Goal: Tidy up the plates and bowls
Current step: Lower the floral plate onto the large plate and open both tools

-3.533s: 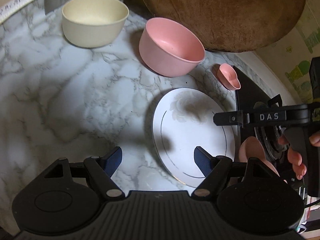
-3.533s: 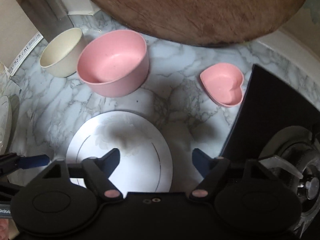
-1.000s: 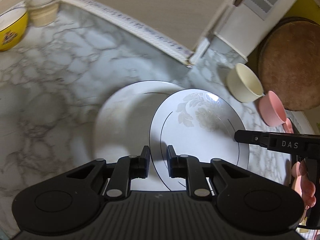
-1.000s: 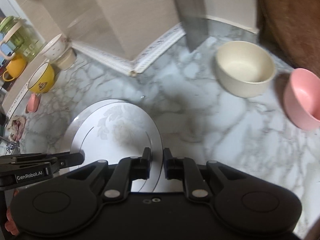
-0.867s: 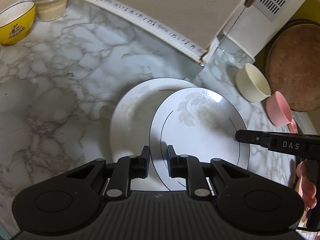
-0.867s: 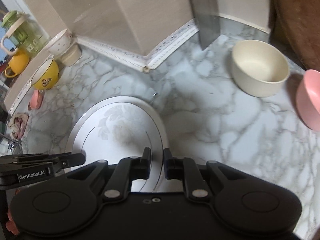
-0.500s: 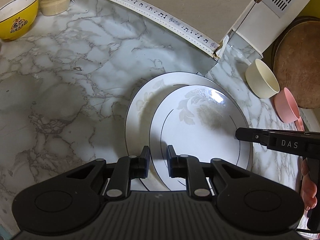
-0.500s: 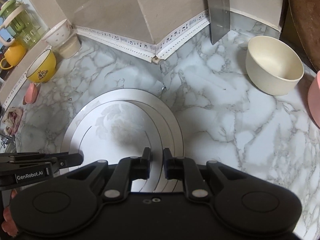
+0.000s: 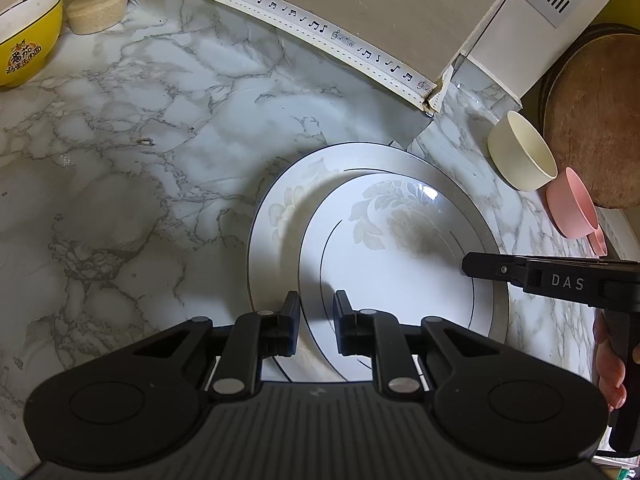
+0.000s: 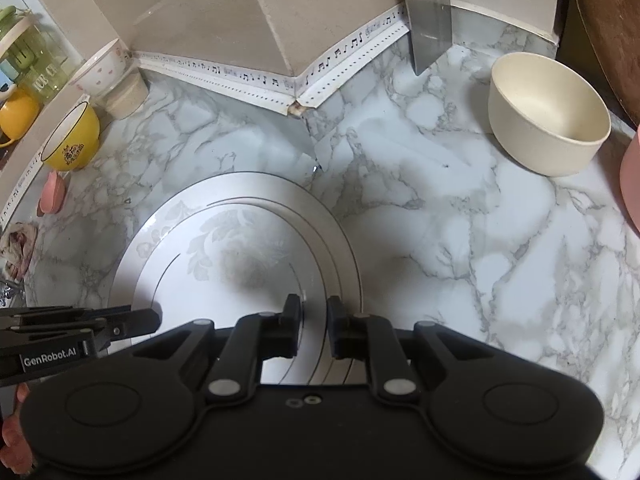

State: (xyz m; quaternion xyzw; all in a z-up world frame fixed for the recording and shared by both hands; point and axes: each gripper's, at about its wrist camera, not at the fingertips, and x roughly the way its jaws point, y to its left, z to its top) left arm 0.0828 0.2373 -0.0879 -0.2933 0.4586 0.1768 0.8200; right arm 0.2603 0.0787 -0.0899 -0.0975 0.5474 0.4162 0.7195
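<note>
Left gripper [image 9: 316,324] and right gripper [image 10: 314,326] each clamp opposite rims of the top plate [image 9: 400,272], keeping it level above the bottom plate [image 9: 276,208] for stacking.

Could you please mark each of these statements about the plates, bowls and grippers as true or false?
1. Both grippers grip the same plate. True: the left gripper and the right gripper are each shut on the rim of the upper plate.
2. The upper plate is above a second plate. True: the lower plate shows beyond it.
3. The cream bowl sits inside the pink bowl. False: they stand side by side on the counter.
4. The yellow bowl is stacked on the plates. False: it stands apart near the wall.
</note>
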